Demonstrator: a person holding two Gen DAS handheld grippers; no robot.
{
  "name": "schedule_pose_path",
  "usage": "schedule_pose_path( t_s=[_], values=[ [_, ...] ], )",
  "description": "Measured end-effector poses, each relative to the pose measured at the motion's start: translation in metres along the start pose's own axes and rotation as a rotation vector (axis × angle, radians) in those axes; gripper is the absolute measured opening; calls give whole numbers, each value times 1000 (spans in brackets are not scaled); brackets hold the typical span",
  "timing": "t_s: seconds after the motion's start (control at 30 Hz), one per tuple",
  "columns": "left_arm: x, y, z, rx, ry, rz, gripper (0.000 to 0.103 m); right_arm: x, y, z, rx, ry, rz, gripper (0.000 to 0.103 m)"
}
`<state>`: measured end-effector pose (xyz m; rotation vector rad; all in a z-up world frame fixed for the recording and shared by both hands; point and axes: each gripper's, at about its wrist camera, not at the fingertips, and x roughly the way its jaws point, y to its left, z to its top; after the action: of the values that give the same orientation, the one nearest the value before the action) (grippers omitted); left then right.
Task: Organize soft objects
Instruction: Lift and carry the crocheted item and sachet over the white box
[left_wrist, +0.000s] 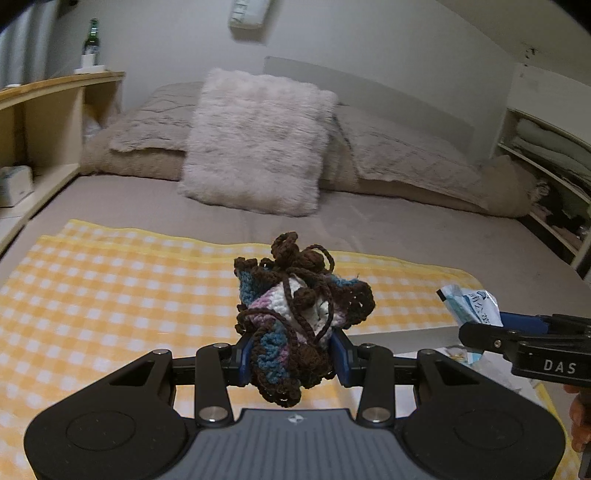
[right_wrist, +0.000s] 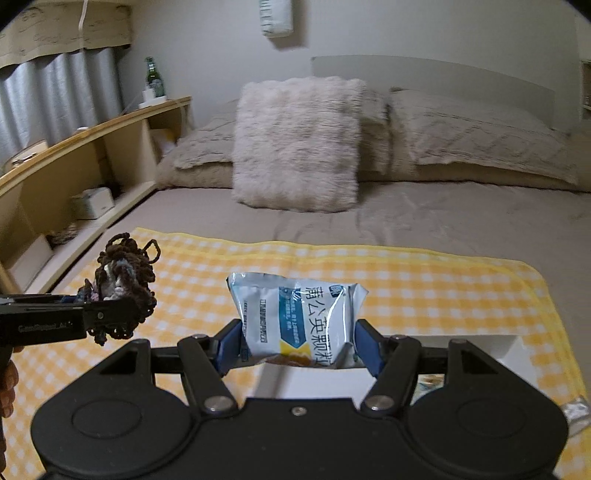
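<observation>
Step in hand, as I judge it: carry phase. Both soft items are lifted clear of the bed and not yet set down.

Left gripper (left_wrist: 291, 354): clamped on a crocheted yarn bundle (left_wrist: 301, 314), pads pressing its lower half from both sides. Bundle is held above the near part of the yellow checked cloth (left_wrist: 110, 288), not touching it.

Right gripper (right_wrist: 299, 347): clamped on a light blue snack packet (right_wrist: 299, 317), held upright, also above the cloth. A white tray (right_wrist: 461, 354) lies just beyond and below this gripper, near right on the cloth.

The two grippers sit side by side, near but apart.

Next move, judged: pick a drop spot, likely the tray, though I cannot tell; lower each item before releasing, one at a time to avoid collision.

Yarn bundle: brown loops and loose strands over blue, pink and white patches; crumpled, strands dangling below the pads, may snag.

Packet: glossy, puffed, creased.
</observation>
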<state>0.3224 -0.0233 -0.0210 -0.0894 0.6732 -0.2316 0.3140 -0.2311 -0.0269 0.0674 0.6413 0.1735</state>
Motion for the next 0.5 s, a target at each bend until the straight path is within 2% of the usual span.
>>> schedule_pose_path(
  t_s=[0.27, 0.5],
  values=[
    [36, -43, -9, 72, 55, -84, 43, 2, -39, -7, 55, 26, -56, 66],
    [63, -62, -16, 96, 98, -98, 43, 22, -75, -21, 252, 91, -16, 66]
  ],
)
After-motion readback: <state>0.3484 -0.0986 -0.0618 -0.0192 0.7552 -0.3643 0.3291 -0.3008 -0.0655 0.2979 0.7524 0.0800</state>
